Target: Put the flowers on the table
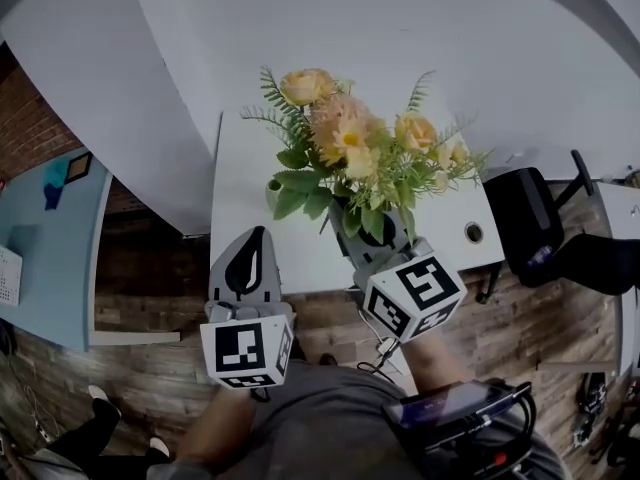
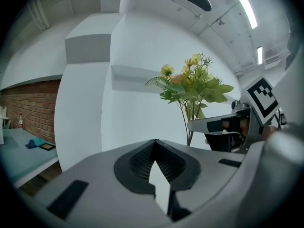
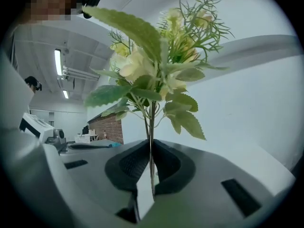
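Flowers (image 1: 350,158) stand upright above the counter's (image 1: 245,183) near edge, stems pinched by the fingers of the right gripper (image 1: 362,236), left gripper (image 1: 246,263) closed and empty; carrying seems underway, and the next move calls for lowering, then releasing.

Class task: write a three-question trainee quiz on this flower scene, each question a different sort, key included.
1. True or false: the left gripper holds the flowers.
2. The stems sit between the jaws of: A) the right gripper; B) the left gripper; C) neither.
3. Fill in: the left gripper's jaws are ____ and empty.
Key: 1 false; 2 A; 3 shut.
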`<state>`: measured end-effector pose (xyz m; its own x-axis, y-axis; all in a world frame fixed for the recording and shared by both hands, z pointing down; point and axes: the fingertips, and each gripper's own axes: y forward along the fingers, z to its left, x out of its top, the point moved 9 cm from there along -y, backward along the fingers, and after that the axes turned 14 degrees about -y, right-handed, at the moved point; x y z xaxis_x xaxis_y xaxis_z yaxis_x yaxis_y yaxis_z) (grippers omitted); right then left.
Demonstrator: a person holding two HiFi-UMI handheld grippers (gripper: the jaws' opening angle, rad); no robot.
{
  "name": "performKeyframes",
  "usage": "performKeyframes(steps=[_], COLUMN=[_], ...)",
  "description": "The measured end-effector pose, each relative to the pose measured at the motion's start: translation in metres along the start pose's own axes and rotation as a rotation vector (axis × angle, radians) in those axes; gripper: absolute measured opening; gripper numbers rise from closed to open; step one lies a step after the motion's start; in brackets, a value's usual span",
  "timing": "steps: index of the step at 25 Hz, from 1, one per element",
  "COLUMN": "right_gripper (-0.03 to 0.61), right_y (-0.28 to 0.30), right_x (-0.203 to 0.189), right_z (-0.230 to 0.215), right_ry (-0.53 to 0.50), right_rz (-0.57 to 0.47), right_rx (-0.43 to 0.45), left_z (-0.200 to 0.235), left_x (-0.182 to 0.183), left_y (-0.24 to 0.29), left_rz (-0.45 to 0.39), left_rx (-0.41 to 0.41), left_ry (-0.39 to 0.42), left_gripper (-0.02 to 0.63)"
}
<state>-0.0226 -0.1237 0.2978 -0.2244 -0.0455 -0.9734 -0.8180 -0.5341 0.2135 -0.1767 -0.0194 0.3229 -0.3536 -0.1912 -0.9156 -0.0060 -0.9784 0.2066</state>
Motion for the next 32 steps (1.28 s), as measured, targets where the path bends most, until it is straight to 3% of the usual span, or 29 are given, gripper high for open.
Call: performKeyframes(steps=[12, 20, 32], right_gripper=[0.026, 0.026, 0.026], right_y=[0.001, 0.001, 0.004], right_x=[0.0, 0.001, -0.005], right_z=[-0.003, 0.003, 0.002], right_ry=[-0.017, 0.023, -0.009], right_rz=[-0.022, -0.008, -0.069], right_rx=[0.002, -0.024, -0.025], left_z=[-0.005, -0.003, 0.001], left_x=[-0.002, 0.006, 0.023], left_y=[0.01, 0.012, 0.01], left_rz=[-0.011, 0.051, -0.034], left_rx=[-0.017, -0.044, -0.062], left_ry=[-0.006, 0.001, 0.02], left_gripper=[0.005, 0.005, 0.005])
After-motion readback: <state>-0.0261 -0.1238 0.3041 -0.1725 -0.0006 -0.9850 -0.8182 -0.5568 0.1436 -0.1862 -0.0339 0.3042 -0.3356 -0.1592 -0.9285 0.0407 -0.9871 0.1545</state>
